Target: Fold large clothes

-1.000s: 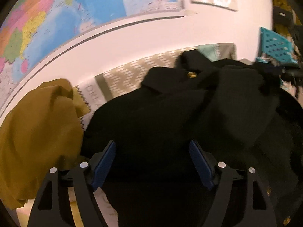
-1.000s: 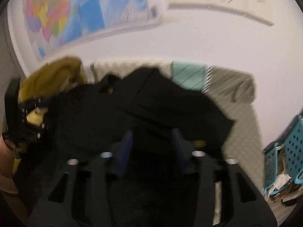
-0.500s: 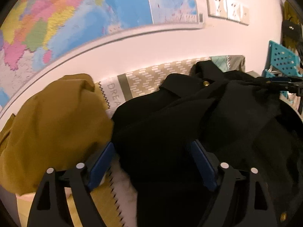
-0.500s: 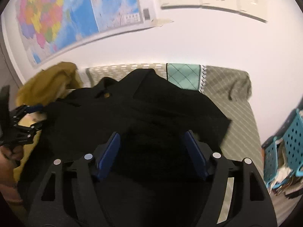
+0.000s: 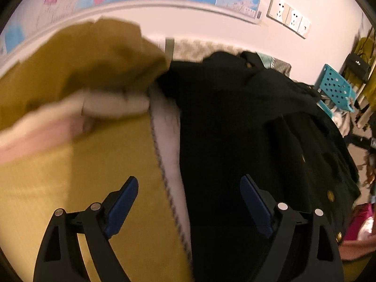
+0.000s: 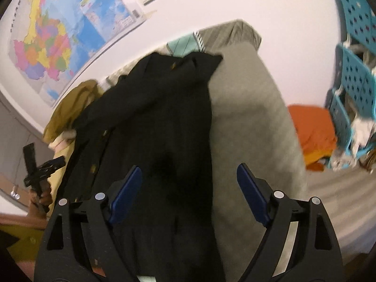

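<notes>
A large black coat (image 5: 246,122) with gold buttons lies crumpled on the bed, and it also fills the middle of the right wrist view (image 6: 159,122). My left gripper (image 5: 188,197) hovers over the coat's left edge and the mustard-and-white bedding (image 5: 98,178). Its jaws are opening with nothing pinched between them. My right gripper (image 6: 189,188) hangs above the coat's right edge, where it meets the grey sheet (image 6: 249,127). Its jaws are opening too, with the fabric lying loose below the pads. At the far left, a hand holds the left gripper (image 6: 44,166).
A mustard garment (image 5: 77,68) is heaped at the back left against the wall, under a coloured map (image 6: 54,37) and wall sockets (image 5: 287,17). Teal perforated baskets (image 6: 352,75) and an orange cloth (image 6: 312,129) stand right of the bed. Something pink (image 5: 362,221) shows at the lower right.
The right gripper has opened wide and let go of the black fabric, sliding right toward the grey sheet. The left gripper has swung left off the coat toward the mustard garment.
</notes>
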`<act>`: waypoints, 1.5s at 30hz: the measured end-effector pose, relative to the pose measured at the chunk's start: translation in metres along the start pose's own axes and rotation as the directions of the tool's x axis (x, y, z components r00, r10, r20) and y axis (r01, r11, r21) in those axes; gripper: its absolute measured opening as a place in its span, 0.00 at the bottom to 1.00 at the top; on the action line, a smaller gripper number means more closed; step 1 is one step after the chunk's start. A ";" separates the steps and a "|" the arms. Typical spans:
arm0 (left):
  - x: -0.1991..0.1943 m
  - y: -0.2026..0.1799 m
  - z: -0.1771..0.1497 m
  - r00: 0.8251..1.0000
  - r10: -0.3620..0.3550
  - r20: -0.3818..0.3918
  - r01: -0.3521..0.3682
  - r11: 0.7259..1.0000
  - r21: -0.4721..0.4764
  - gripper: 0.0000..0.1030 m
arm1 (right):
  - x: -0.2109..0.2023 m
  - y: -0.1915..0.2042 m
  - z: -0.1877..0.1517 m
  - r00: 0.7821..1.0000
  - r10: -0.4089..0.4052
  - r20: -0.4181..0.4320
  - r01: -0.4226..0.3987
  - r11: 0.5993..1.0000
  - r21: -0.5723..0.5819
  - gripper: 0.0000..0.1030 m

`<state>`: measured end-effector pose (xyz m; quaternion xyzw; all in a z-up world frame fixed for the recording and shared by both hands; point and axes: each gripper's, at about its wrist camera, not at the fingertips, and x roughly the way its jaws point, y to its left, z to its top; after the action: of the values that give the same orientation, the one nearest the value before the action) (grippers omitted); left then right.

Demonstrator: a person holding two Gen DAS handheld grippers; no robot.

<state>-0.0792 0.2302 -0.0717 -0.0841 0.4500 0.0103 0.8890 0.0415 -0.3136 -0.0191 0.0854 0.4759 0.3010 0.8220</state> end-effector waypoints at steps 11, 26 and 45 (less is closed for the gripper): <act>-0.013 -0.026 -0.059 0.970 -0.223 -0.099 0.230 0.971 0.070 0.93 | 0.005 0.012 -0.040 0.998 0.050 -0.027 -0.051 0.997 -0.050 0.52; -0.059 -0.016 -0.022 0.978 -0.206 0.019 0.207 0.977 -0.045 0.16 | -0.134 0.056 -0.059 0.926 0.237 0.293 -0.232 0.971 -0.053 0.14; -0.067 -0.043 0.008 0.994 -0.060 0.094 0.037 0.972 0.234 0.72 | -0.084 0.042 -0.030 0.981 -0.118 0.153 0.127 0.991 -0.050 0.69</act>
<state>-0.1088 0.1926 -0.0072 0.0099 0.4007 -0.0598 0.9142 -0.0313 -0.3324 0.0445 0.0535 0.4081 0.2566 0.8745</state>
